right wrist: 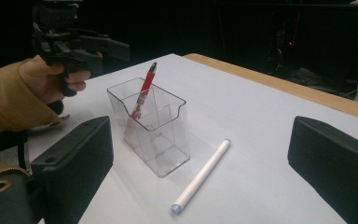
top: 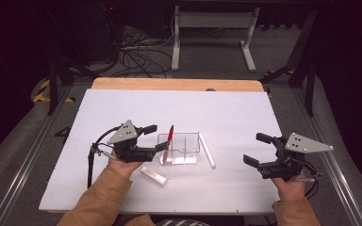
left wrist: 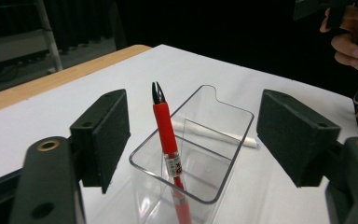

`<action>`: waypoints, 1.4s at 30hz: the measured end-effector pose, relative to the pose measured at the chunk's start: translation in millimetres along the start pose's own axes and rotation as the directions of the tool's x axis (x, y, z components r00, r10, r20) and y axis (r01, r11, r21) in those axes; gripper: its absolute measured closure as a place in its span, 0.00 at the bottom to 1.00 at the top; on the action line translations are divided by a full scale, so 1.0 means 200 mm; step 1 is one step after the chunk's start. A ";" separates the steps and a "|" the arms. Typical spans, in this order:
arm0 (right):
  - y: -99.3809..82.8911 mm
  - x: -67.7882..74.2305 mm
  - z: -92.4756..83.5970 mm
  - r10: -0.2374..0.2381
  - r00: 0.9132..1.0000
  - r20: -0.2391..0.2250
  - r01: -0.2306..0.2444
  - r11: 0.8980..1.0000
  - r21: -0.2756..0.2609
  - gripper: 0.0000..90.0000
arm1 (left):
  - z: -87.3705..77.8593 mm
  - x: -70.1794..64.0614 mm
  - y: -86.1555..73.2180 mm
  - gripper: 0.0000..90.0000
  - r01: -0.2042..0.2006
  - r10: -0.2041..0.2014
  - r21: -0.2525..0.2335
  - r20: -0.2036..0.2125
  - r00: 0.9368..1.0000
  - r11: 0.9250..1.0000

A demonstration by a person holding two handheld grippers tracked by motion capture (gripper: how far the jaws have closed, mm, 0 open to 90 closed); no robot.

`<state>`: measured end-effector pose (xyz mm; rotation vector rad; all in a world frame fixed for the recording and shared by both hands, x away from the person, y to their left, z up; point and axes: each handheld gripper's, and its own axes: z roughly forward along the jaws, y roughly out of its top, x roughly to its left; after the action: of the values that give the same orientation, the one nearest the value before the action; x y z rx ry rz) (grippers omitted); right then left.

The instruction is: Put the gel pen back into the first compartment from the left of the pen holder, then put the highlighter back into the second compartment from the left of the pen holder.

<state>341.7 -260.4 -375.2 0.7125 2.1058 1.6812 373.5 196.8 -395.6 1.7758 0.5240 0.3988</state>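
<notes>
A red pen (top: 168, 141) (left wrist: 165, 130) (right wrist: 142, 100) stands tilted in a clear plastic holder (top: 188, 141) (left wrist: 235, 154) (right wrist: 168, 149) near the table's middle, its black tip leaning over the left rim. My left gripper (top: 156, 137) (left wrist: 193, 112) hovers just left of the holder, open, its pads on either side of the pen and apart from it. A white pen (top: 207, 149) (left wrist: 214, 133) (right wrist: 200, 176) lies flat right of the holder. My right gripper (top: 253, 148) (right wrist: 200, 140) is held open near the table's right edge, with nothing between its jaws.
A small white oblong piece (top: 153, 175) lies in front of the holder by the left hand. The white tabletop (top: 226, 108) has a wooden strip (top: 174, 84) along its far edge. Cables and a desk frame (top: 212, 28) sit on the floor beyond.
</notes>
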 end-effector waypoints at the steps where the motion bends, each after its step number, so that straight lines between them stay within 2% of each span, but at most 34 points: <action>1: 0.00 0.00 0.00 -0.002 1.000 0.001 0.002 1.000 0.000 0.08 | -0.01 0.00 0.00 0.27 0.011 -0.011 0.005 0.006 1.000 1.000; 4: 0.00 0.00 0.01 0.002 1.000 0.004 -0.002 1.000 0.004 0.08 | -0.04 0.00 0.01 0.24 -0.003 0.003 0.009 -0.004 1.000 1.000; 7: 0.00 0.00 0.01 0.007 1.000 0.003 -0.007 1.000 0.006 0.07 | -0.06 0.00 0.02 0.21 0.005 -0.005 0.006 -0.011 1.000 1.000; 15: 0.00 0.00 0.01 0.010 1.000 0.000 -0.010 1.000 0.006 0.07 | -0.10 0.01 0.03 0.20 0.010 -0.010 -0.004 -0.023 1.000 1.000; 21: 0.00 0.00 0.02 0.006 1.000 0.006 -0.006 1.000 0.018 0.05 | -0.14 0.01 0.03 0.19 0.000 0.000 0.000 -0.040 0.999 1.000; 33: 0.00 0.00 0.03 0.012 1.000 0.000 -0.012 1.000 0.016 0.05 | -0.18 0.03 0.02 0.14 0.029 -0.030 -0.027 -0.037 0.999 0.999; 38: -0.01 -0.01 0.04 0.036 0.999 0.003 -0.036 0.999 0.005 0.04 | -0.21 0.04 0.03 0.13 0.026 -0.027 -0.025 -0.044 0.999 0.999; 42: -0.01 -0.02 0.05 0.045 0.999 0.008 -0.045 0.999 0.021 0.04 | -0.24 0.04 0.03 0.11 0.022 -0.023 -0.020 -0.061 0.998 1.000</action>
<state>350.4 -254.1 -379.1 0.7769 2.1199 1.6793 355.7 239.1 -378.3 1.7422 0.5817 0.4422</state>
